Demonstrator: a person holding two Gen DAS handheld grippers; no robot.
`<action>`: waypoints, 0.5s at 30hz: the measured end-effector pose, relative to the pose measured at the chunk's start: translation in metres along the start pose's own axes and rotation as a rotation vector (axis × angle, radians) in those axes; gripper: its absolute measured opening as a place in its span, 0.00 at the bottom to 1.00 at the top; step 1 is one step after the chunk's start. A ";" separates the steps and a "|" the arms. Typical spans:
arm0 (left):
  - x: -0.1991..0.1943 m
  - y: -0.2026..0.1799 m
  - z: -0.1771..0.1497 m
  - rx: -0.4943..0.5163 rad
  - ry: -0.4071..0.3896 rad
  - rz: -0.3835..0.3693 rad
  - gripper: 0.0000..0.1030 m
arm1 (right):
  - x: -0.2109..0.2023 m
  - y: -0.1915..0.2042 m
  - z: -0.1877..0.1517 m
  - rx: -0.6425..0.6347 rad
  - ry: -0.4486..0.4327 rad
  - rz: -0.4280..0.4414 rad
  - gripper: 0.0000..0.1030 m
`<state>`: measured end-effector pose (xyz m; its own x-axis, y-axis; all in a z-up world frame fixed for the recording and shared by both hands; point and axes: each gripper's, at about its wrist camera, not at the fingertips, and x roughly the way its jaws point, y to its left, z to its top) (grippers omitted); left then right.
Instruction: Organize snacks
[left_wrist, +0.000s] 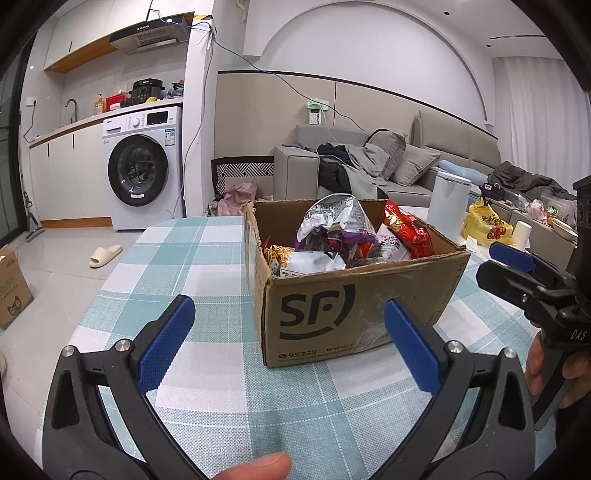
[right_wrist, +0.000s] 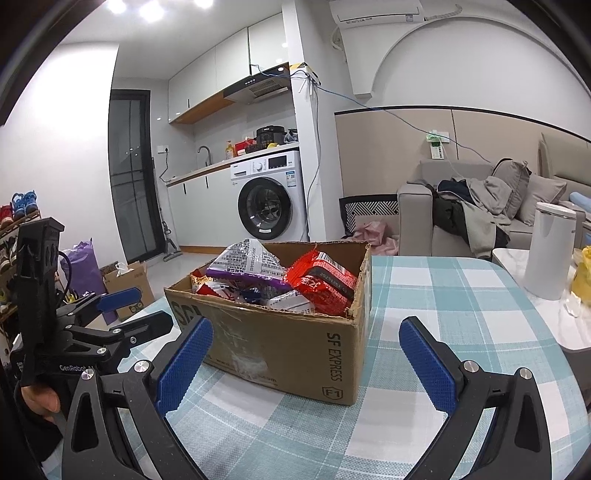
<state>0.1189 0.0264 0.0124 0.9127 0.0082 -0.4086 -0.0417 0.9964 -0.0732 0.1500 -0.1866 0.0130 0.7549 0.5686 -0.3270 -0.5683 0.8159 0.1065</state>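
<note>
Two grippers hang over the desk (left_wrist: 207, 266), and both have their jaws spread wide with nothing in them. The left gripper (left_wrist: 290, 343) is close to the camera in the left wrist view, low over the blue and white checked cloth. A fingertip (left_wrist: 258, 467) pokes in at the bottom of that view. The right gripper (right_wrist: 306, 363) is also low over the cloth in its own view. Each gripper shows up in the other's view too, off to the side, with a hand (left_wrist: 543, 373) around its handle.

Just past the blue pads sits a brown cardboard box (left_wrist: 354, 314) with black letters on its side. It rests on the desk, near the middle, and its top is open. The snacks are all inside it, piled up above the rim. A silver and purple bag (left_wrist: 338, 225) sticks up highest. A red bag (left_wrist: 408, 229) leans at the right side of the box. A white packet (left_wrist: 314, 262) lies at the front, and a yellow packet (left_wrist: 277, 254) peeks out at the left.

Farther back, a white bin (left_wrist: 448, 203) stands beyond the desk. A washing machine (left_wrist: 144, 166) sits under a counter on the far left, and a grey sofa (left_wrist: 369, 162) heaped with clothes lines the far wall.
</note>
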 end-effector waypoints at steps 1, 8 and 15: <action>0.000 0.001 0.000 0.000 0.000 0.001 0.99 | 0.000 -0.001 0.000 0.003 -0.001 0.001 1.00; -0.001 0.001 -0.001 -0.001 0.002 0.001 0.99 | 0.001 -0.002 -0.001 0.000 0.003 0.006 1.00; -0.002 0.001 -0.002 0.000 0.001 0.001 0.99 | 0.003 -0.003 -0.001 0.004 0.005 0.008 1.00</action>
<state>0.1167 0.0272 0.0113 0.9124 0.0091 -0.4092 -0.0425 0.9965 -0.0726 0.1536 -0.1872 0.0110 0.7485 0.5747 -0.3307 -0.5731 0.8116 0.1134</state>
